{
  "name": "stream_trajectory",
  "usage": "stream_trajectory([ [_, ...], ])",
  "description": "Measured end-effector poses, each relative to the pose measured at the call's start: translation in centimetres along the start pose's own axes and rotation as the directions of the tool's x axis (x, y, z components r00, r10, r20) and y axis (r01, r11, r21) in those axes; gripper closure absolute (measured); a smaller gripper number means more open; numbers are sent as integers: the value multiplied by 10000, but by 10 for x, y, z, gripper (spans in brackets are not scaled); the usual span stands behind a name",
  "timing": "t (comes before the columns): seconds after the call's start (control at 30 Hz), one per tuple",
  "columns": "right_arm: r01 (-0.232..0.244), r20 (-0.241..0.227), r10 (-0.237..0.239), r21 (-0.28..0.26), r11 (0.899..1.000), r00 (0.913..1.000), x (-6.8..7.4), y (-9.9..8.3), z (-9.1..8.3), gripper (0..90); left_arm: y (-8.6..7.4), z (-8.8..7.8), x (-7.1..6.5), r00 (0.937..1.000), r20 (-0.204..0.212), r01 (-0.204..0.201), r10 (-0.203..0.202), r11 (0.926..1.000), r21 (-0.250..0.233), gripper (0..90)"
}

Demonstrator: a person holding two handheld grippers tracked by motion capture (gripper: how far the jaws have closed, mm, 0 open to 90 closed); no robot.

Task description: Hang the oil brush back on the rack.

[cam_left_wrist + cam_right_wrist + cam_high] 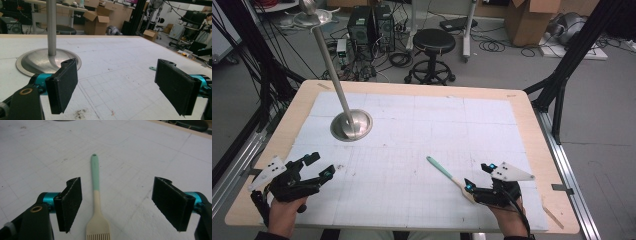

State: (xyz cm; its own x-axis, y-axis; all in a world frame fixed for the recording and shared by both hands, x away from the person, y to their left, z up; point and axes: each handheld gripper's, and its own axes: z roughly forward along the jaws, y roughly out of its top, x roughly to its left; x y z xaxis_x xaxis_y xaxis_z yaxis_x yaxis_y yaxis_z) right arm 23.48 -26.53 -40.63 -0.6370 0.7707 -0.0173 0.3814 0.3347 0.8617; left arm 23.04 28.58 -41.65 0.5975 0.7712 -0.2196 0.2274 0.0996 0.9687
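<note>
Right gripper view: my right gripper (117, 203) straddles the mint-and-cream silicone pastry brush (97, 202), jaws wide apart (nothing gripped yet); left gripper (314, 170) idles open, lifting all ahead.

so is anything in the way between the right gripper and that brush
Nothing visible. The brush lies flat on the bare mat between the right gripper's open jaws, nearer one pad and touching neither. The metal stand is far off, nearer the left gripper.
</note>
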Motion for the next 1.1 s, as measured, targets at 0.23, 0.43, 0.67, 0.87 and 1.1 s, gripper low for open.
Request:
stream_trajectory([
  [0.23, 333, -383, -310, 600, 9976, 9988, 6, 14, 27, 283, 0, -1, -1, 10000, 39, 18, -18, 10000, -58, 189],
  [0.43, 334, -608, -261, 1212, 9921, 9978, 5, 5, 36, 372, 0, 1, -1, 10000, 54, 9, -9, 10000, -22, 189],
  [0.67, 398, -1098, -198, 1827, 9824, 9938, 7, 0, 46, 477, 0, 1, -2, 10000, 83, -22, 22, 10000, 45, 190],
  [0.87, 396, -1332, -96, 2246, 9736, 9910, 8, -3, 54, 532, 0, 1, -1, 10000, 66, -22, 21, 10000, 50, 189],
  [1.1, 359, -1054, -70, 2745, 9609, 9944, 7, -2, 62, 694, 0, 1, -1, 10000, 52, 32, -32, 10000, 16, 190],
])
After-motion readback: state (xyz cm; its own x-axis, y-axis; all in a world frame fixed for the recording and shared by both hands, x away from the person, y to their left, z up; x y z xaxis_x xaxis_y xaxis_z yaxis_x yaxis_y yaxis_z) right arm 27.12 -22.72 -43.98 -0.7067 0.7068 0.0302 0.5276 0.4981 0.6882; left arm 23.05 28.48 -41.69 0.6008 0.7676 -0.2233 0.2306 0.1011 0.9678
